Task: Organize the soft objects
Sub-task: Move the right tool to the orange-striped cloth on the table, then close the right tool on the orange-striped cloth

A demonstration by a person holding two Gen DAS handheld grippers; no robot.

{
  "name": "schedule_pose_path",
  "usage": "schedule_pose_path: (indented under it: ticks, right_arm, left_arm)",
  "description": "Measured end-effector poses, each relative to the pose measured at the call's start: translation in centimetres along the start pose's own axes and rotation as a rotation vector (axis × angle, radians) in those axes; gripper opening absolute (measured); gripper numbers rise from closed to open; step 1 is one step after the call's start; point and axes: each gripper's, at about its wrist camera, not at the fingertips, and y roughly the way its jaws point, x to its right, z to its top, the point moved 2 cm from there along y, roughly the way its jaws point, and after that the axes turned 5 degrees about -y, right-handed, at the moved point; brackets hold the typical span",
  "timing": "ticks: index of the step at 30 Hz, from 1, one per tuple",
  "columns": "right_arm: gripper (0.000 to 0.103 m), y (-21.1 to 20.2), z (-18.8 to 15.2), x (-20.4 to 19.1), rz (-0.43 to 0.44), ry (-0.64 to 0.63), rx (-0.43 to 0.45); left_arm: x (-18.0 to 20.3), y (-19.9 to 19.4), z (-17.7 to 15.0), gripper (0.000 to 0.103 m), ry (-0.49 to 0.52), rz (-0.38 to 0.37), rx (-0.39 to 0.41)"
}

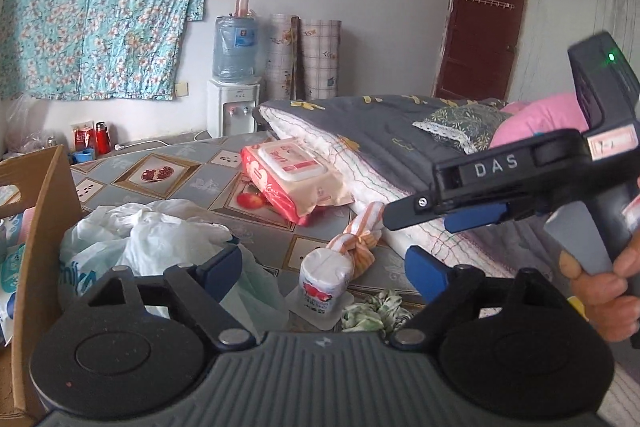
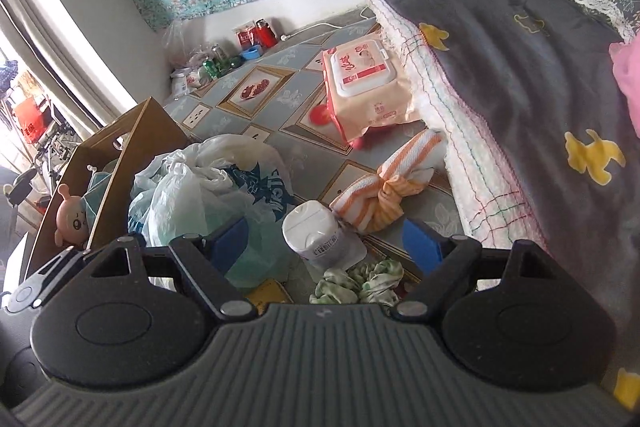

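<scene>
Since both jaws gape empty: we choose one target.
Left hand-held gripper (image 1: 324, 269): released, tissue pack (image 1: 322, 277) just ahead.
Right hand-held gripper (image 2: 324, 241): released; close squarely on the tissue pack (image 2: 316, 233).

The left claw (image 1: 324, 261) stands open with nothing in it. Just ahead between its fingers is a white tissue roll (image 1: 323, 277), touching a knotted striped towel (image 1: 356, 241). Left of it lie plastic bags (image 1: 148, 239); the right claw (image 1: 430, 217) is ahead to the right.

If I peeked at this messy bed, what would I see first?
Probably the big pink-and-white wipes pack lying mid-bed, leaning on the folded grey quilt with yellow shapes. Nearer the camera, a knotted orange-striped cloth lies beside a white tissue roll, with crumpled plastic bags next to a cardboard box on the left.
</scene>
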Motion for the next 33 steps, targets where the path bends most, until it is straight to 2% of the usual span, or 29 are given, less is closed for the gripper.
schedule_pose_path:
  ticks: [9, 13, 18, 24, 28, 29, 32, 33]
  right_arm:
    - [0.083, 5.4, 2.2, 4.1, 0.006, 0.138, -0.08]
    - [0.081, 8.4, 3.1, 6.1, 0.007, 0.224, -0.117]
    - [0.079, 12.3, 3.5, 8.5, 0.005, 0.334, -0.187]
    - [0.078, 15.5, 3.9, 8.8, -0.013, 0.332, -0.219]
    - [0.073, 16.2, 4.4, 9.0, -0.024, 0.343, -0.205]
    - [0.065, 16.3, 4.6, 9.0, -0.022, 0.345, -0.206]
    - [0.053, 16.7, 4.7, 9.0, -0.038, 0.338, -0.214]
    - [0.052, 16.9, 4.7, 9.0, -0.037, 0.339, -0.217]
  left_arm:
    - [0.9, 5.0, 0.3, 0.072, 0.022, 0.024, -0.032]
    - [1.4, 7.8, 1.2, 0.072, 0.066, 0.015, -0.044]
    - [2.4, 11.9, 1.5, 0.072, 0.122, -0.011, -0.115]
    - [3.4, 15.1, 1.2, 0.069, 0.145, -0.02, -0.173]
    - [3.2, 15.7, 1.3, 0.067, 0.127, -0.039, -0.173]
    - [3.1, 15.9, 1.4, 0.067, 0.134, -0.029, -0.177]
    - [2.8, 16.7, 1.4, 0.064, 0.151, -0.016, -0.196]
    - [2.7, 16.9, 1.4, 0.063, 0.151, -0.02, -0.204]
